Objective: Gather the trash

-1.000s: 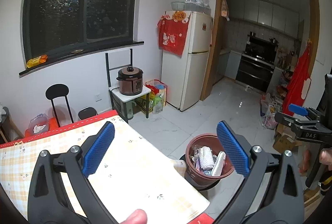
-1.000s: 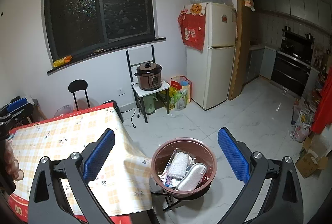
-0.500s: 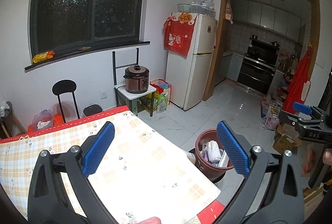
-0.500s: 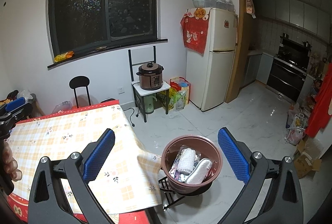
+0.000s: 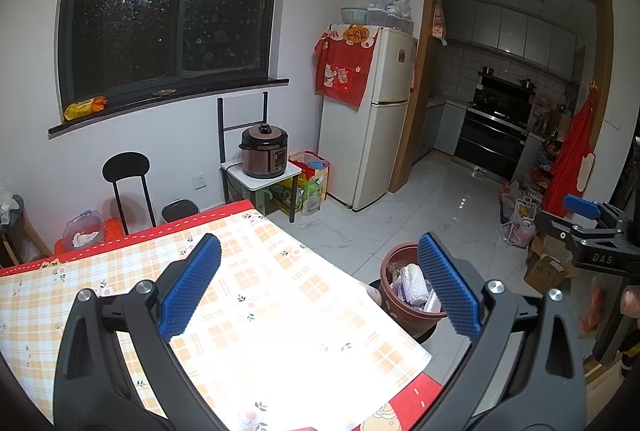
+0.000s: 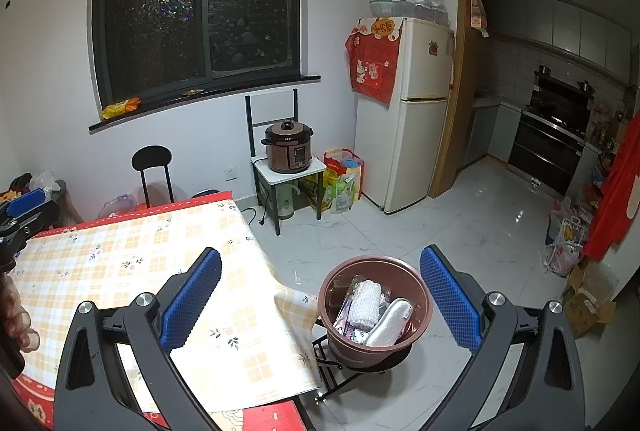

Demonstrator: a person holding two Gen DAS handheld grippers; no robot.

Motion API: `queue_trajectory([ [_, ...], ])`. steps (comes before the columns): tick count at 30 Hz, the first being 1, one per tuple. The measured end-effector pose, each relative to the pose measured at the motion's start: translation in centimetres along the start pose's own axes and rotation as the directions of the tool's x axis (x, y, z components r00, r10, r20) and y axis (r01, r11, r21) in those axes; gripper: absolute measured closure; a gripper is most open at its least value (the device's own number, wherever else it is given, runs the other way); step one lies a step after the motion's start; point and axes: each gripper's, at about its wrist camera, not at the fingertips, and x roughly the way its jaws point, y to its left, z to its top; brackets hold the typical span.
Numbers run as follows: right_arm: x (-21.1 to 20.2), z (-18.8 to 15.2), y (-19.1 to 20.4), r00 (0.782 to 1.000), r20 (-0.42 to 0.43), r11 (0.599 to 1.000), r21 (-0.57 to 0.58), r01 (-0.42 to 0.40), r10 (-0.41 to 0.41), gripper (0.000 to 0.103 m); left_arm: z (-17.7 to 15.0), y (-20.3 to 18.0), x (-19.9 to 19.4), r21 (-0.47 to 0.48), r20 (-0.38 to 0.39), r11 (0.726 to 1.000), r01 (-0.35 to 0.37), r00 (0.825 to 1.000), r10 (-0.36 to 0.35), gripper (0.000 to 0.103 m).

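A brown trash bin (image 6: pixel 375 311) stands on a black stool beside the table's right edge, holding several wrappers and white packets (image 6: pixel 362 305). It also shows in the left wrist view (image 5: pixel 410 291). My right gripper (image 6: pixel 320 301) is open and empty, raised above the table corner and the bin. My left gripper (image 5: pixel 320 289) is open and empty above the checked tablecloth (image 5: pixel 260 295). The right gripper also shows at the right edge of the left wrist view (image 5: pixel 588 231), and the left gripper at the left edge of the right wrist view (image 6: pixel 20 211).
The table with the yellow checked cloth (image 6: pixel 140 263) fills the lower left. A rice cooker (image 6: pixel 289 147) sits on a small stand by the wall, next to a black chair (image 6: pixel 154 171) and a fridge (image 6: pixel 408 111). White tiled floor (image 6: pixel 460 223) leads to the kitchen; bags and boxes (image 6: pixel 576 271) lie at the right.
Both grippers have pulled back and up from the bin, so it looks smaller and further away. More of the tablecloth shows. Both stay open and empty.
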Motion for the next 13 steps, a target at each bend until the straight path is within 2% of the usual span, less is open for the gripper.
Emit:
queue_trajectory([
  [13, -0.57, 0.0, 0.4, 1.0, 0.005, 1.0, -0.004, -0.003, 0.003, 0.005, -0.12, 0.73, -0.91, -0.001, 0.009, 1.0, -0.01, 1.0, 0.01, 0.006],
])
